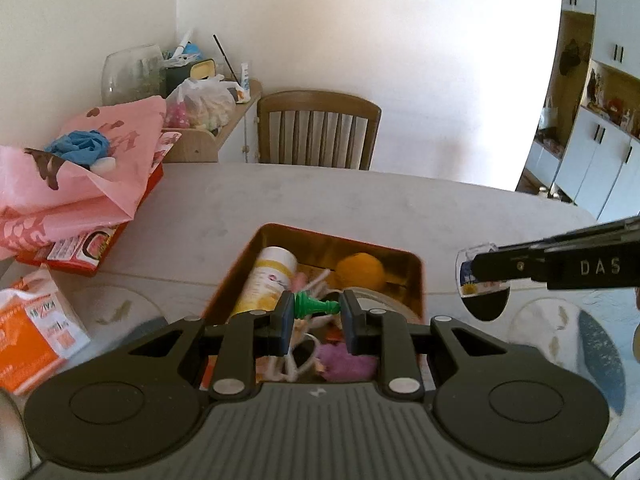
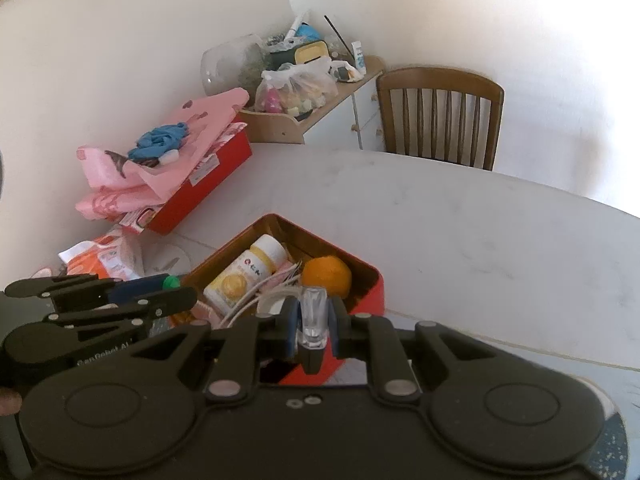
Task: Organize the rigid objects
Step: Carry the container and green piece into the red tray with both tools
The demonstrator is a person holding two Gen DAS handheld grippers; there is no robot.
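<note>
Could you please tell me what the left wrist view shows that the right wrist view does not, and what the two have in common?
Only the left wrist view shows the left hand-held gripper shut on the green chess pawn lengthwise, and the white cabinets at the right edge.

Only the right wrist view shows the right hand-held gripper shut on the small clear bottle from behind, and the red tin's outer wall.

Both show the tin holding the yellow supplement bottle and the orange, the pink bag, and the wooden chair.

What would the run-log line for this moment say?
left gripper: shut on green chess pawn | right gripper: shut on clear bottle | both over red tin | stage: carrying
</note>
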